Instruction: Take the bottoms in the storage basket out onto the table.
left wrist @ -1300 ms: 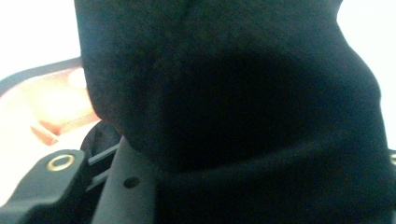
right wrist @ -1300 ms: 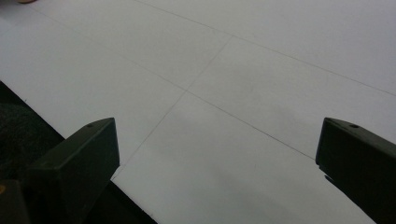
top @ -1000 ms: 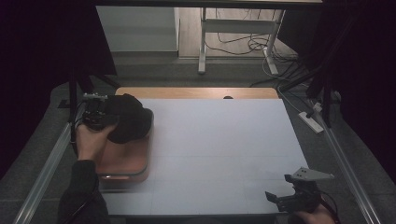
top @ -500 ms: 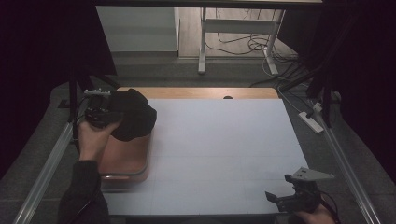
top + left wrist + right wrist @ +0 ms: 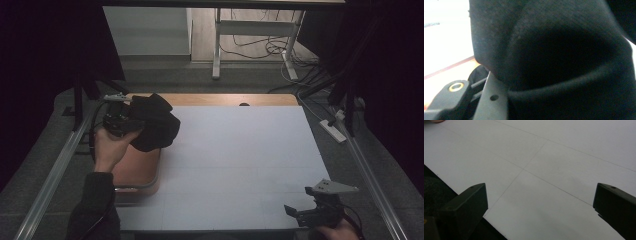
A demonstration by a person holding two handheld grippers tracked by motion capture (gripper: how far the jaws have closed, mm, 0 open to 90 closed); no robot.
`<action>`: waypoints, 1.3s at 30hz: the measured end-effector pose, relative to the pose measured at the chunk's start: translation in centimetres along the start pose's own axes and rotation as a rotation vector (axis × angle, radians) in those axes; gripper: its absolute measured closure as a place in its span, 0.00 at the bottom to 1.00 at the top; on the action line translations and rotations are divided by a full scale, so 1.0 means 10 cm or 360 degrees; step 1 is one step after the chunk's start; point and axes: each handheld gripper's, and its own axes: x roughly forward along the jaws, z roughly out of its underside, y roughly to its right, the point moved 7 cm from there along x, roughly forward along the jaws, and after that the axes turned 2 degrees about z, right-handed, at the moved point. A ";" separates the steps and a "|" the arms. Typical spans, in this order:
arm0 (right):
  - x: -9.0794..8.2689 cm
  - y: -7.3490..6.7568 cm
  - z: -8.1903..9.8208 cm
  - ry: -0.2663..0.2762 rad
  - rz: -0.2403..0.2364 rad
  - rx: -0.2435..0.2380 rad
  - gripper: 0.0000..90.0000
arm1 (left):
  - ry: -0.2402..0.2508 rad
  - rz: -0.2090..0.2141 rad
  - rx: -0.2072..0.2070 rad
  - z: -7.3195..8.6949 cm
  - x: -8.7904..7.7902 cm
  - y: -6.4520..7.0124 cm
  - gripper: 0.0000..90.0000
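From where I stand, the left tongs (image 5: 131,120) are clenched on a bunched black fabric garment (image 5: 155,123), holding it up in the air at the far left of the white-topped surface (image 5: 240,160). The cloth hangs above the far end of a reddish-brown, rounded plastic tub (image 5: 137,172) that sits at the surface's left edge, and it looks to be clear of the tub's rim. In the left gripper view the soft black cloth (image 5: 554,55) folds thickly right in front of the camera, with a fold pinched down by the metal jaw at the bottom, so the grip appears to be deep in the fabric, not at a corner.

The right tongs (image 5: 312,215) rest near the person's edge at the right, well apart from the garment. In the right gripper view their jaws stand wide apart with nothing between them, over bare white board (image 5: 549,170).

My guess is that the cloth is being carried over to the open white area. To do that well, I would lift it high enough that the drooping folds clear the tub's rim, move it across smoothly, and lower it until the hanging part touches down first. The free right tongs could then come in and pinch a loose edge, so the bundle can be drawn out flat instead of dropping in a heap.
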 end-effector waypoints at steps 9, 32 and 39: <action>0.00 0.00 0.00 -0.0003 -0.0003 -0.0009 0.00 | -0.0015 0.0050 0.0056 -0.07 0.12 0.20 0.72; 0.00 -0.01 0.00 -0.0009 -0.0008 -0.0021 0.00 | -0.0047 0.0224 0.0215 -0.18 0.44 0.68 0.72; 0.00 -0.01 0.00 -0.0008 -0.0006 -0.0019 0.00 | -0.0087 0.0262 0.0268 -0.17 0.58 0.84 0.72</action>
